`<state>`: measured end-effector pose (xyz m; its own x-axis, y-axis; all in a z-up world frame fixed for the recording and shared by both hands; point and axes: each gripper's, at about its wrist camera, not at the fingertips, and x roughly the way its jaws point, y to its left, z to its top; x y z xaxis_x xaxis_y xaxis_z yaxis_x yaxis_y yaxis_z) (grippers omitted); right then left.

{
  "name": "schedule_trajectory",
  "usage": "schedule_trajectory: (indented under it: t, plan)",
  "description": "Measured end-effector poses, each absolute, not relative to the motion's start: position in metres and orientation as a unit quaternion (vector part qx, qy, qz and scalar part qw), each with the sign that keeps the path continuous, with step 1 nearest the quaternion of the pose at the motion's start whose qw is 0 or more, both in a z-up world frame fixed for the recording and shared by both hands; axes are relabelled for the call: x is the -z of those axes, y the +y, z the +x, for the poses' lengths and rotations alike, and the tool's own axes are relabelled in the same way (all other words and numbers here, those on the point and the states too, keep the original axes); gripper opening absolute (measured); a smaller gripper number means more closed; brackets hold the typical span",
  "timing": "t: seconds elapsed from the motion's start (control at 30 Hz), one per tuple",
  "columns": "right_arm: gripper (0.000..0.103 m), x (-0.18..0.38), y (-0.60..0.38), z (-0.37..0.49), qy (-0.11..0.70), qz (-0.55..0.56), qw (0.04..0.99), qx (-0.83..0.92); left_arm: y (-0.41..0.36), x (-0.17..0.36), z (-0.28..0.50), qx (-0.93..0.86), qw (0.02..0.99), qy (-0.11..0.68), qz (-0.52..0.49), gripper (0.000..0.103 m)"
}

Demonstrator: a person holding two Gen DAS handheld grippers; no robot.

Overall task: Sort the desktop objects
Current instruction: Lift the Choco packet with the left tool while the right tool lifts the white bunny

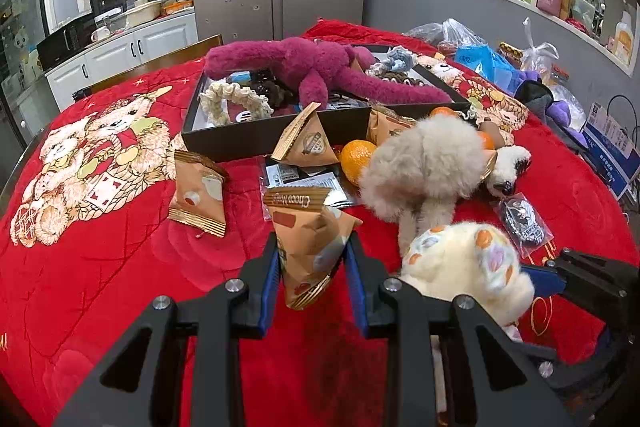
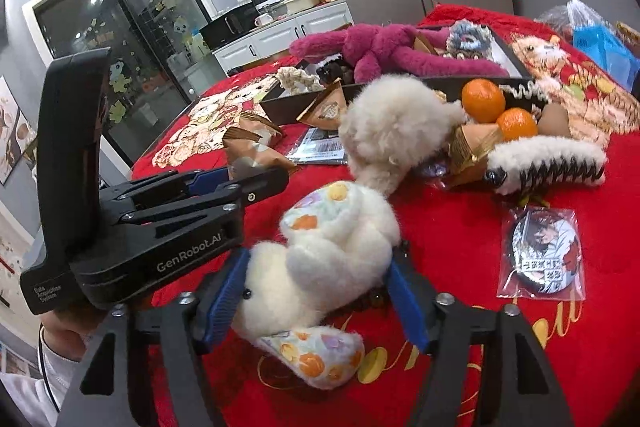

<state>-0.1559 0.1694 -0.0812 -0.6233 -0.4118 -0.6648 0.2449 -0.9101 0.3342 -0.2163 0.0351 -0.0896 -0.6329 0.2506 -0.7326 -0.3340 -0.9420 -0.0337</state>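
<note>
Left gripper: angling down over the red cloth, jaws narrowly set and pinching a snack packet clear of the cloth. Right gripper: tilting down, jaws standing half open around a cream plush lying on the cloth; whether the pads are pressing, cannot tell.
</note>
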Motion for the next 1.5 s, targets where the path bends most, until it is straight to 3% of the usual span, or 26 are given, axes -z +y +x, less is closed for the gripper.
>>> schedule_trajectory:
  t: [0.17,0.57,0.63,1.5]
  plan:
    - [0.049,0.071,0.165,-0.154,-0.083,0.389,0.168,0.902,0.033,0.087,-0.216,-0.904,0.162,0.049,-0.392,0.031]
    - [0.045,0.060,0.156,-0.154,-0.045,0.379,0.153,0.911,0.031,0.083,-0.214,-0.907,0.162,0.042,-0.387,0.031]
    - [0.036,0.057,0.155,-0.152,-0.038,0.377,0.149,0.914,0.031,0.083,-0.214,-0.907,0.162,0.040,-0.386,0.031]
    - [0.035,0.028,0.161,-0.150,-0.020,0.355,0.128,0.926,0.021,0.065,-0.211,-0.908,0.175,0.008,-0.382,0.031]
